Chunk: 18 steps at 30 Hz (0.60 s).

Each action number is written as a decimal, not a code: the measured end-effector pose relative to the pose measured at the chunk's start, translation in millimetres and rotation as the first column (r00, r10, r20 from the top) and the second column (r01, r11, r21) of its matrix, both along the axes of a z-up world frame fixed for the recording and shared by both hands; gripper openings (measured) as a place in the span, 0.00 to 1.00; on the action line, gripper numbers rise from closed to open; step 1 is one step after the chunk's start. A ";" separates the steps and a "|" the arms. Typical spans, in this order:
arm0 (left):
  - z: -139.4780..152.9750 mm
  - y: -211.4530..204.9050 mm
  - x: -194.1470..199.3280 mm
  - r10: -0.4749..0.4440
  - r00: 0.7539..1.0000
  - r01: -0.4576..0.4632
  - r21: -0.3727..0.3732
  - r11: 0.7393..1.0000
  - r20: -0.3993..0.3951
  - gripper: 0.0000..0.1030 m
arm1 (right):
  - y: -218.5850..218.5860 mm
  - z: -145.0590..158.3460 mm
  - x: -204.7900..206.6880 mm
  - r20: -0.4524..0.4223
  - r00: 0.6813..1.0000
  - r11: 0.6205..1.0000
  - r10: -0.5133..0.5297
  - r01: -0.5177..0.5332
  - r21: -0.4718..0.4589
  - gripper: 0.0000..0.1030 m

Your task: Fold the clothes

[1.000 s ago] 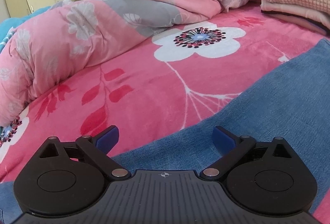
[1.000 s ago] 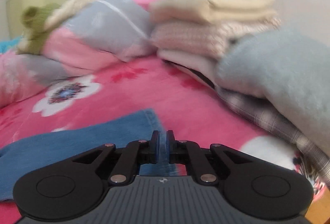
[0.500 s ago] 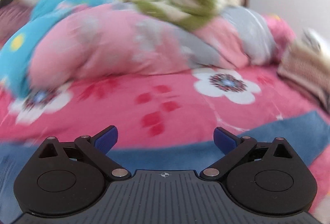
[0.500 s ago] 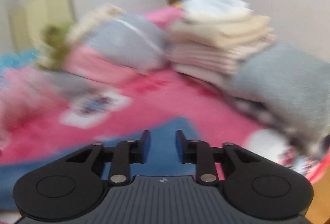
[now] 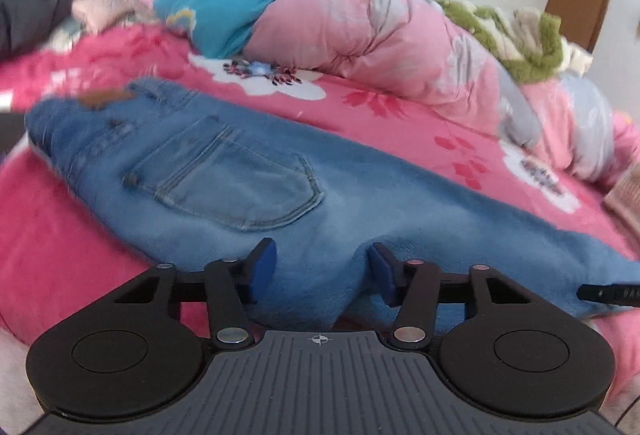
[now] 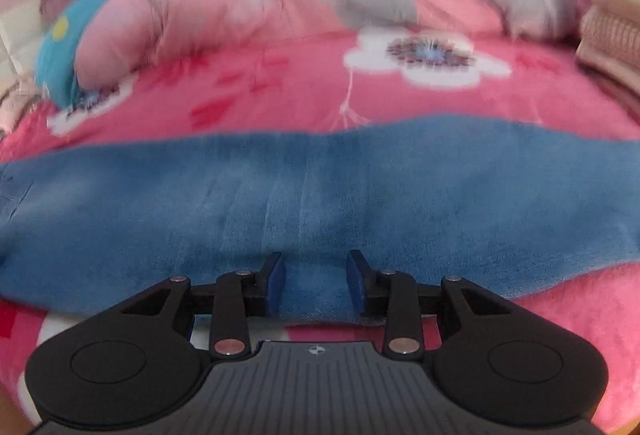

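A pair of blue jeans [image 5: 248, 171] lies flat across the pink flowered bedspread [image 5: 392, 111], back pocket up and waistband at the far left. My left gripper [image 5: 322, 267] sits at the near edge below the pocket. Its jaws are closing, and a hump of denim stands between the pads without being clamped. In the right wrist view the jeans leg [image 6: 320, 195] stretches from side to side. My right gripper [image 6: 315, 283] is at its near edge, jaws apart, with a flap of denim between the blue pads.
A rolled pink, grey and turquoise quilt [image 5: 360, 27] runs along the far side of the bed, with a green and cream blanket [image 5: 516, 31] on top. Folded clothes [image 6: 612, 35] are stacked at the right. A black bar [image 5: 608, 291] pokes in over the jeans leg.
Both hands have swung left along the jeans. My left gripper went from wide open to half closed around the near edge. My right gripper went from shut to partly open.
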State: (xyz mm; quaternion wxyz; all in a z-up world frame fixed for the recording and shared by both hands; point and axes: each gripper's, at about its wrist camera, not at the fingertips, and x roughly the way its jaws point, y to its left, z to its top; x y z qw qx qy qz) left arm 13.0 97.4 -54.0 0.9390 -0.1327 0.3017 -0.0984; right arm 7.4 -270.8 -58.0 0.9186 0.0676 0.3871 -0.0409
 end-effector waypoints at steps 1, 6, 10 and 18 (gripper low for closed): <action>0.3 2.4 -1.3 -0.007 1.000 0.007 -0.012 1.000 0.012 0.50 | 4.9 9.6 0.2 -0.010 1.000 1.000 -0.019 0.019 -0.008 0.35; 6.4 13.0 -7.0 -0.025 0.998 0.028 -0.057 0.998 0.059 0.51 | 44.3 63.1 -14.3 0.192 0.978 0.992 0.087 -0.102 0.068 0.35; 10.4 31.6 -8.4 0.035 0.994 -0.028 -0.073 0.997 0.099 0.51 | 72.9 19.9 -3.4 0.116 0.978 0.974 0.173 -0.187 0.126 0.36; 0.2 64.2 18.3 0.152 0.985 -0.153 0.003 0.988 0.080 0.51 | 147.4 48.9 6.5 0.101 0.944 0.949 0.315 -0.313 -0.030 0.37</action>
